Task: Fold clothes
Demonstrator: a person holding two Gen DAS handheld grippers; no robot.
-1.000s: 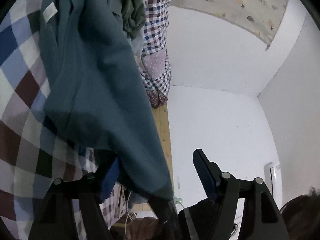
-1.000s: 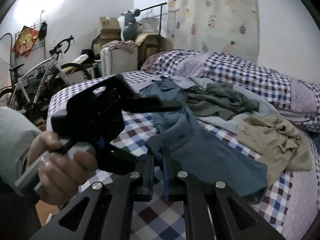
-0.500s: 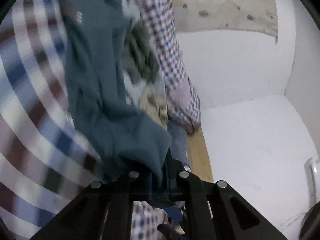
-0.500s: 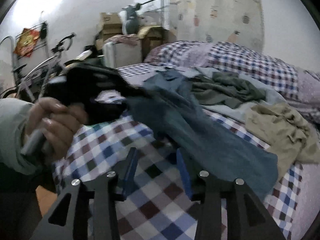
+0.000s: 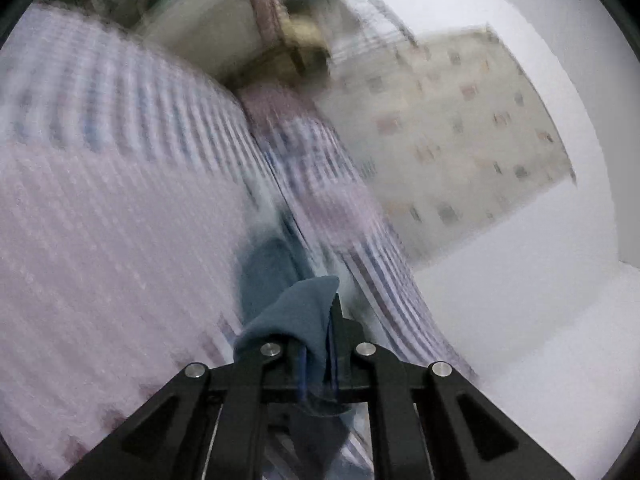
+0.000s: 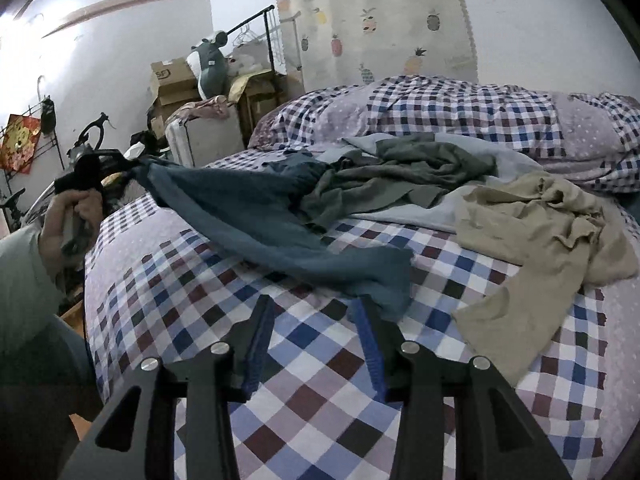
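A teal blue garment (image 6: 256, 220) stretches across the checked bed (image 6: 240, 360), one end lifted at the left. My left gripper (image 5: 318, 344) is shut on a corner of that garment (image 5: 296, 312); in the right wrist view it shows as a black tool (image 6: 94, 172) in a hand. My right gripper (image 6: 316, 328) stands open just above the bedcover, its right finger touching or almost touching the garment's near end. The left wrist view is heavily blurred.
A dark green garment (image 6: 404, 172), a pale grey one (image 6: 436, 208) and a tan one (image 6: 552, 228) lie crumpled toward the pillows (image 6: 460, 108). Boxes (image 6: 172, 84), a suitcase (image 6: 204, 140) and a bicycle (image 6: 24, 200) crowd the left side beyond the bed.
My left gripper shut on the teal garment and pulled its end up and away to the left. My right gripper let go of the cloth and opened.
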